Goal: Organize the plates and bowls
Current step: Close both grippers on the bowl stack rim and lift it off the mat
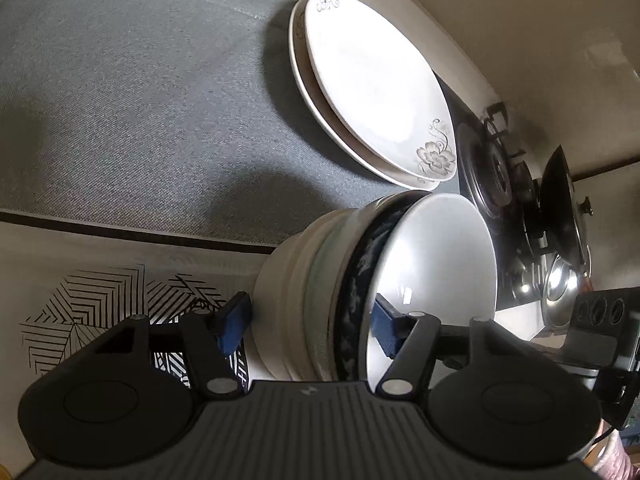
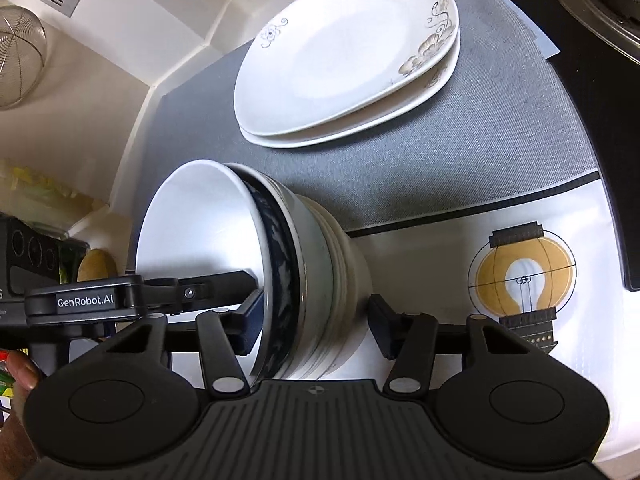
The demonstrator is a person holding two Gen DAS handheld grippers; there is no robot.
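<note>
On the grey woven counter mat [image 1: 140,100], your left gripper [image 1: 308,326] and right gripper [image 2: 316,320] straddle opposite walls of the nested white ceramic bowl stack [image 2: 280,272], partly open, not visibly clamping, presumably to lift it together. The stack's mouth opens upward, its axis upright, near the two stacked floral plates [image 2: 340,52].

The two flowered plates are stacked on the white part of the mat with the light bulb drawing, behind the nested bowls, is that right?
Not quite. The two flowered plates are stacked behind the nested bowls, but they sit on the grey part of the mat, not the white part with the light bulb drawing. The right wrist view shows this.
</note>
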